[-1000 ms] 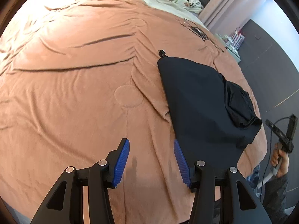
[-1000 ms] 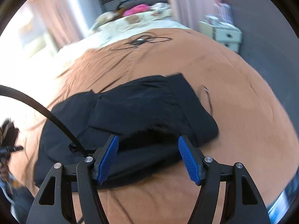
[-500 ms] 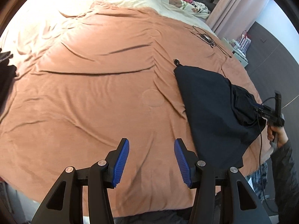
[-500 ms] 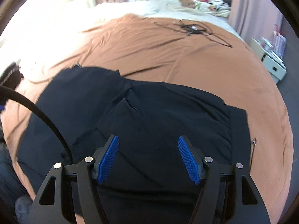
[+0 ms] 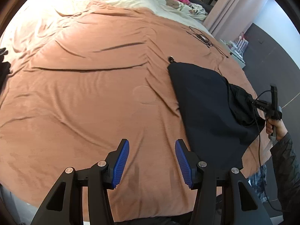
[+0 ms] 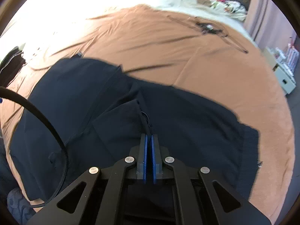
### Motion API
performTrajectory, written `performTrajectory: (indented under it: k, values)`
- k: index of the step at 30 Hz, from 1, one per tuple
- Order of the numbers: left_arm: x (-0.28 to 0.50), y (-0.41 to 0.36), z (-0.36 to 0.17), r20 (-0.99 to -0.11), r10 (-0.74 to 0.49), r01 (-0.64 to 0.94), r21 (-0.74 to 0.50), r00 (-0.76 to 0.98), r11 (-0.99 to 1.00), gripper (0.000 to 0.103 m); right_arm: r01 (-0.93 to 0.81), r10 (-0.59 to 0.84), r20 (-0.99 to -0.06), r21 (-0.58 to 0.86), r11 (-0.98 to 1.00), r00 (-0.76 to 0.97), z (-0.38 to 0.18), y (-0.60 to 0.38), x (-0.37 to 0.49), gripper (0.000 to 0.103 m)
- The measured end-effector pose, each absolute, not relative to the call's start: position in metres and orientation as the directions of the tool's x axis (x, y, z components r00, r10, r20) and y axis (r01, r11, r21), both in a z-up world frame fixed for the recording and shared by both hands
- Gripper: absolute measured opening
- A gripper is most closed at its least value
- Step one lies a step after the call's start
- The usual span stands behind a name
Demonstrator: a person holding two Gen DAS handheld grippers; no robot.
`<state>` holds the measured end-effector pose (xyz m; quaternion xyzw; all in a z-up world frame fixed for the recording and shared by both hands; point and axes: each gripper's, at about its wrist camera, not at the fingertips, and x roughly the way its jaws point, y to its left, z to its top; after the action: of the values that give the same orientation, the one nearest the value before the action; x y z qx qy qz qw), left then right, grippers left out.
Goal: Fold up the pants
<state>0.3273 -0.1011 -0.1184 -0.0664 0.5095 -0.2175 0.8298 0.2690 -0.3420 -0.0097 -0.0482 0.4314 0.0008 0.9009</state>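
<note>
Right claw has snapped closed on the dark, half-folded pants.

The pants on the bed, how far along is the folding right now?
Partly done: the dark pants already lie doubled into a compact shape on the brown bedspread. In hand: the right gripper is shut on a fold of the fabric near the middle. The left gripper is open over bare bedspread, holding nothing. Left to do: carry that pinched fold over and flatten the pants into a neat stack.
</note>
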Motion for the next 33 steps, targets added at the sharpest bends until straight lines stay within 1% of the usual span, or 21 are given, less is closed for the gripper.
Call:
performTrajectory:
  k: [5,12,15,20,22,24,25,26,27,28,29,30,33]
  values:
    - [0.332,-0.118,-0.125,-0.815,-0.443,0.296,-0.347,0.375,0.890,0.054,0.078,-0.121,-0.740,-0.092,0.993,0.661,0.000,-0.367,0.264,0.001]
    - [0.334,-0.123,-0.134,-0.819,-0.438,0.288,-0.348,0.370,0.892,0.054,0.257,-0.252,-0.735,-0.109,0.960,0.630,-0.001,-0.405,0.271,0.000]
    - [0.336,-0.121,-0.137,-0.821,-0.434,0.268,-0.353,0.372,0.897,0.054,0.290,-0.276,-0.736,-0.113,0.950,0.618,0.001,-0.410,0.278,0.000]
    - [0.334,-0.117,-0.142,-0.820,-0.432,0.257,-0.356,0.376,0.899,0.054,0.352,-0.362,-0.710,-0.170,0.920,0.604,0.006,-0.406,0.292,0.000]
    - [0.334,-0.116,-0.144,-0.821,-0.433,0.250,-0.360,0.372,0.899,0.054,0.348,-0.353,-0.712,-0.162,0.923,0.607,0.004,-0.404,0.296,0.000]
    - [0.334,-0.115,-0.145,-0.820,-0.435,0.248,-0.364,0.371,0.898,0.054,0.335,-0.311,-0.752,-0.128,0.933,0.581,-0.002,-0.405,0.300,0.002]
    - [0.333,-0.115,-0.146,-0.820,-0.436,0.248,-0.365,0.372,0.897,0.054,0.334,-0.301,-0.760,-0.118,0.935,0.576,-0.004,-0.403,0.299,0.006]
    - [0.333,-0.115,-0.146,-0.819,-0.436,0.248,-0.365,0.372,0.897,0.054,0.336,-0.299,-0.762,-0.113,0.935,0.574,-0.005,-0.402,0.296,0.015]
    - [0.332,-0.114,-0.147,-0.819,-0.437,0.248,-0.366,0.372,0.897,0.054,0.340,-0.296,-0.766,-0.107,0.934,0.571,-0.006,-0.402,0.293,0.022]
    - [0.332,-0.114,-0.147,-0.819,-0.438,0.247,-0.368,0.371,0.896,0.054,0.341,-0.289,-0.767,-0.098,0.935,0.573,-0.006,-0.403,0.289,0.037]
    - [0.332,-0.114,-0.147,-0.819,-0.440,0.245,-0.370,0.369,0.896,0.054,0.343,-0.287,-0.766,-0.092,0.935,0.575,-0.005,-0.407,0.287,0.047]
    - [0.332,-0.115,-0.148,-0.818,-0.442,0.245,-0.373,0.367,0.895,0.054,0.350,-0.286,-0.766,-0.085,0.933,0.576,-0.006,-0.407,0.280,0.050]
    - [0.329,-0.116,-0.149,-0.818,-0.446,0.252,-0.375,0.363,0.892,0.054,0.337,-0.225,-0.783,-0.021,0.941,0.580,-0.009,-0.413,0.267,0.050]
